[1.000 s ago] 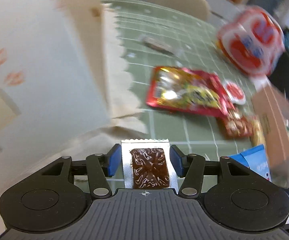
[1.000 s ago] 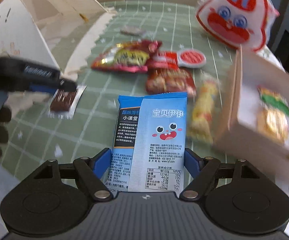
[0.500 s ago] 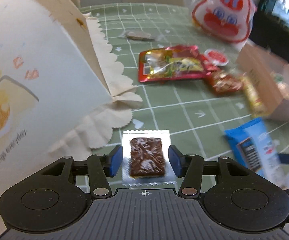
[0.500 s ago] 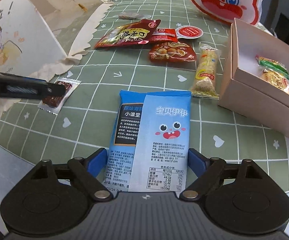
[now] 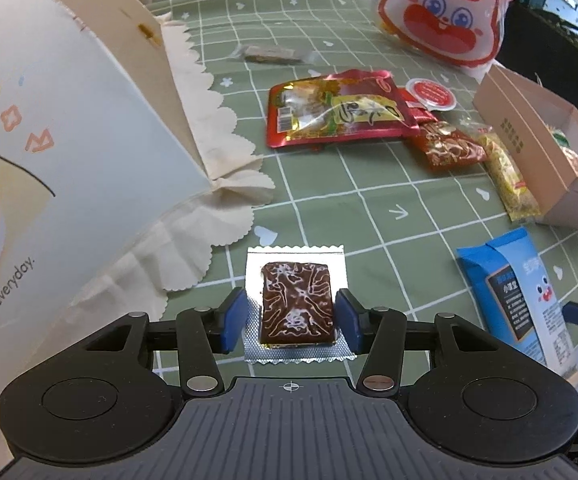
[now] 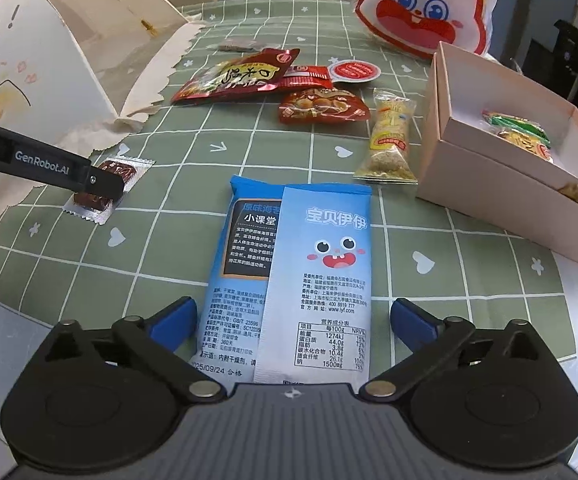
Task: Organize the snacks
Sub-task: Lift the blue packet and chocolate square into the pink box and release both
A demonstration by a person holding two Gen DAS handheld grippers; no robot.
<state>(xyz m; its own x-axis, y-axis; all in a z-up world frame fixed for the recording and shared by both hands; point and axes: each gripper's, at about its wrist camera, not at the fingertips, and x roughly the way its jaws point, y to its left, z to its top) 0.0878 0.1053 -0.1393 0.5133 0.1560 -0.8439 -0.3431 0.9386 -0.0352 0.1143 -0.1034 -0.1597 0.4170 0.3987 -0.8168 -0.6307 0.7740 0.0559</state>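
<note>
Two packets lie dead ahead at 12 o'clock, long axes along my fingers: the brown sachet (image 5: 297, 304) between my left hand-held gripper (image 5: 291, 320), narrowly parted, the blue pack (image 6: 289, 280) between my wide right hand-held gripper (image 6: 292, 320), on the desk (image 6: 369, 208).

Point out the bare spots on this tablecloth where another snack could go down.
Bare cloth lies between the brown snack packet, the blue seaweed pack and the red snack bag. Another patch lies right of the blue pack, in front of the pink box. It is crowded from the red bag across to the yellow bar.
</note>
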